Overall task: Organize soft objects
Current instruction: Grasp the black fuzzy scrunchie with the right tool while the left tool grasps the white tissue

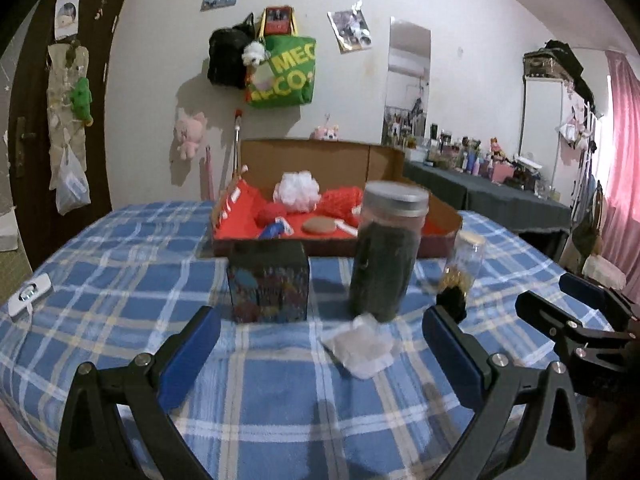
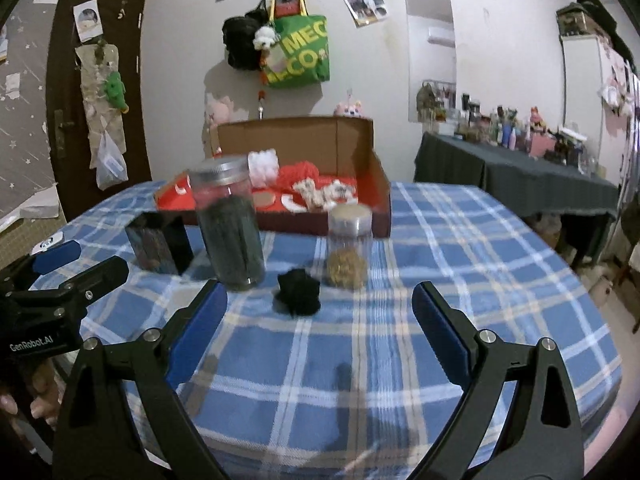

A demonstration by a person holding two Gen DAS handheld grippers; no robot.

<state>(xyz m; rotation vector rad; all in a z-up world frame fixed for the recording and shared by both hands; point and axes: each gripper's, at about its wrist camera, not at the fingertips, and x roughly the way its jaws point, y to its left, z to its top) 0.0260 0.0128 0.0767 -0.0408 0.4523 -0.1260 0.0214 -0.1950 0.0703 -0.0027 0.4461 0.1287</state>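
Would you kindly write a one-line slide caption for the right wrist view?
Open right gripper facing a black soft object on the plaid tablecloth, two jars and a cardboard box beyond.

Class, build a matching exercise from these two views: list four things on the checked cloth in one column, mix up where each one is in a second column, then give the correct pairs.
Things
1. white puff
2. black fluffy ball
3. tall dark jar
4. crumpled white wrapper

Places
A. on the cloth, ahead of the open left jaws
B. inside the cardboard box
C. standing between the patterned tin and the small jar
D. on the cloth in front of the small jar, ahead of the open right jaws

Pairs: 1-B, 2-D, 3-C, 4-A
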